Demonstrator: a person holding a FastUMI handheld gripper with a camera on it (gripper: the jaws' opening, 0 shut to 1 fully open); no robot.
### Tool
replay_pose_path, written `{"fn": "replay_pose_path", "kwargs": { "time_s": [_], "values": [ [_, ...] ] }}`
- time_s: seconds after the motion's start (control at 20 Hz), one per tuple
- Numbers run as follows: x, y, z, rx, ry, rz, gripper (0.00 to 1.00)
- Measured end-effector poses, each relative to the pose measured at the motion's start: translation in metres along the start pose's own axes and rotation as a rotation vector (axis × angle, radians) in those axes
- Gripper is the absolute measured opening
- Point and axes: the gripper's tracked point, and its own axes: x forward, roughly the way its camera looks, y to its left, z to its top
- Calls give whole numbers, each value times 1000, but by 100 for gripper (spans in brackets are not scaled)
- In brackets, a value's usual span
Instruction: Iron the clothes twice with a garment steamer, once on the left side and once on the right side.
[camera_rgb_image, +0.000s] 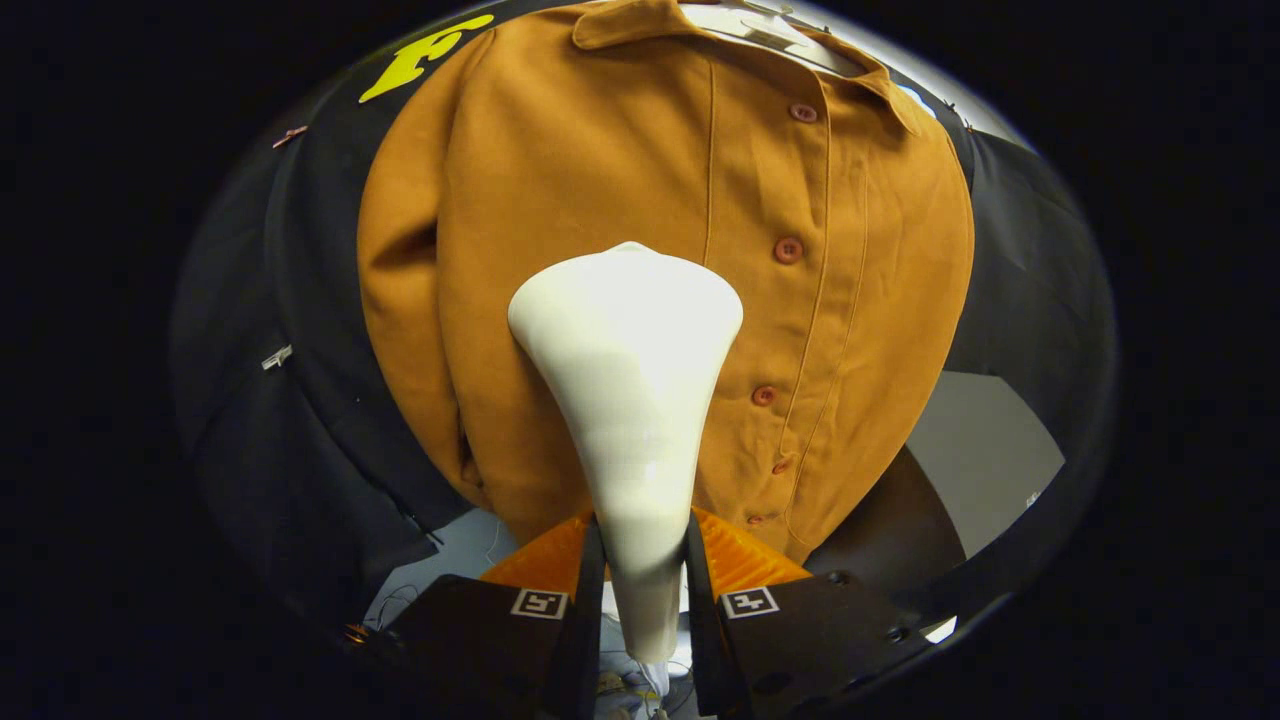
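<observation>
Right now gripper (640, 570) clamped on steamer (630, 400): both fingers pressing narrow handle from either side, w/ handle running down btwn them. Steamer white, upright, widening from slim neck at fingers to broad rounded head beyond them. Head up against shirt (620, 200), on panel left of button row, about mid-height of garment; actual contact w/ fabric can't tell, since head's back faces camera. Shirt mustard-brown, hung on hanger (760, 30) at collar, front facing gripper, collar folded down. Buttons (788, 250) in vertical line just right of steamer head, reddish-brown, done up as far as visible. Sleeve (400, 290) hanging down on far left side of shirt, beside steamer panel, w/ some folds near lower end. Hem curving just ahead of fingers, partly hidden behind steamer handle. Black cloth wall (1020, 260) behind shirt on both sides, w/ small clips (277, 356) pinned on left part. Pale floor patch (985, 455) lower right beyond hem. Thin cables (400, 600) near lower left, below shirt.
</observation>
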Motion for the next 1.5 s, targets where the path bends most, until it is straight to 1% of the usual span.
{"fn": "replay_pose_path", "kwargs": {
  "time_s": [0.65, 1.1, 1.25, 1.5],
  "values": [
    [21, -4, -71, 4, 163, 19, 41],
    [10, -10, -113, 15, 243, 26, 41],
    [1, -24, -115, 32, 235, 12, 41],
    [-20, -60, -91, 80, 163, -40, 41]
  ]
}}
